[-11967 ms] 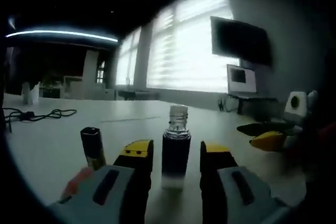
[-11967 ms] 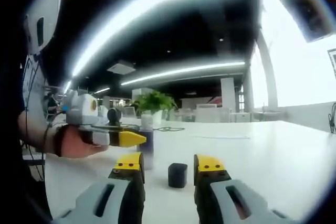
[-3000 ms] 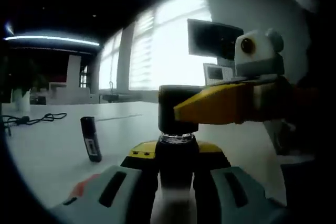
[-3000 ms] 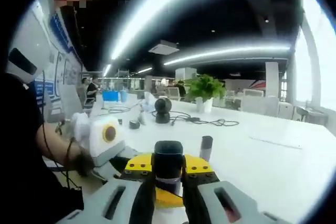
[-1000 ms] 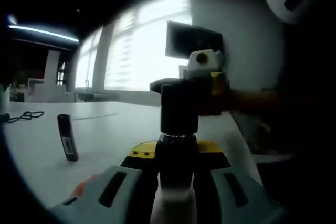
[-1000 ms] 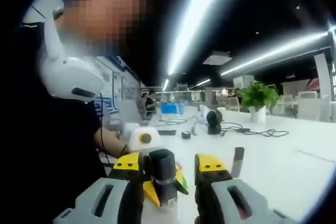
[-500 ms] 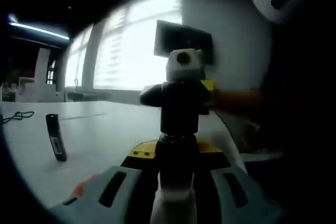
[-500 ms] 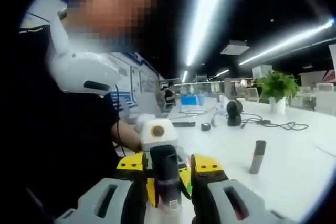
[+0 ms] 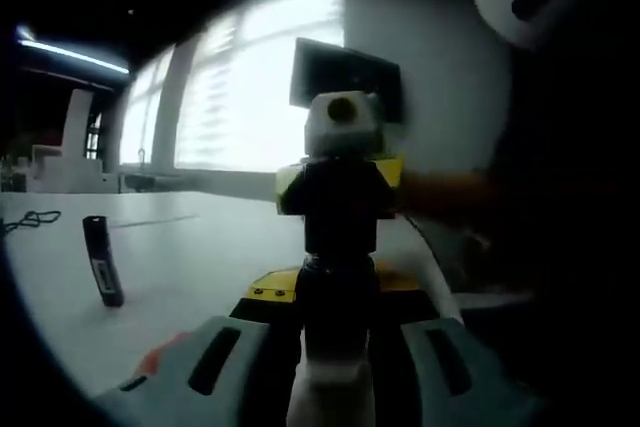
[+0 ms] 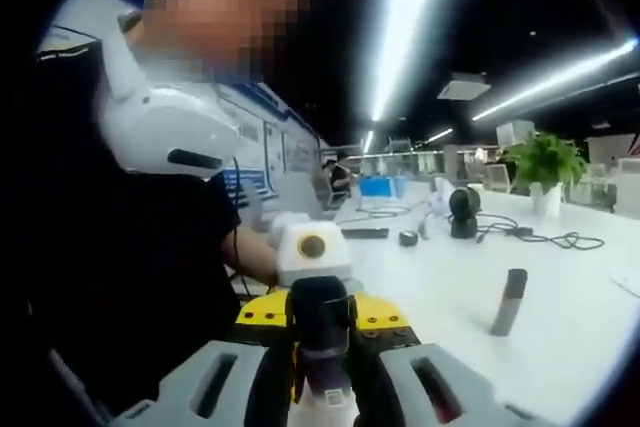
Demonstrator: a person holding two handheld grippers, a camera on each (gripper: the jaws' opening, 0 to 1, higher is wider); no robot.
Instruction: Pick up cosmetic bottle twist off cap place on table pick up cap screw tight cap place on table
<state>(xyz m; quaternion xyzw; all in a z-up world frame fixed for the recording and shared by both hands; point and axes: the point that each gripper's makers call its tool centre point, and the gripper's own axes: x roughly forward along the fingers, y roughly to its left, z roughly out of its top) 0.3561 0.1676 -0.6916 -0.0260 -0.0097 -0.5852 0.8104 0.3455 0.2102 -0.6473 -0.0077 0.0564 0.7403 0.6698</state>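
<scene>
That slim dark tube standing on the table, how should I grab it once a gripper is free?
Take the slim dark tube around its middle, coming in level from the side with a jaw on each flank. It stands upright but leaning, narrow and alone on the white table, so a low, centred pinch seems least likely to tip it.

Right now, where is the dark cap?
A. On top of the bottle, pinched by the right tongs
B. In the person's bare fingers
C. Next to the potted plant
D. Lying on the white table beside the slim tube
A: the right tongs are closed on the cap, which sits atop the bottle held by the left tongs.
</scene>
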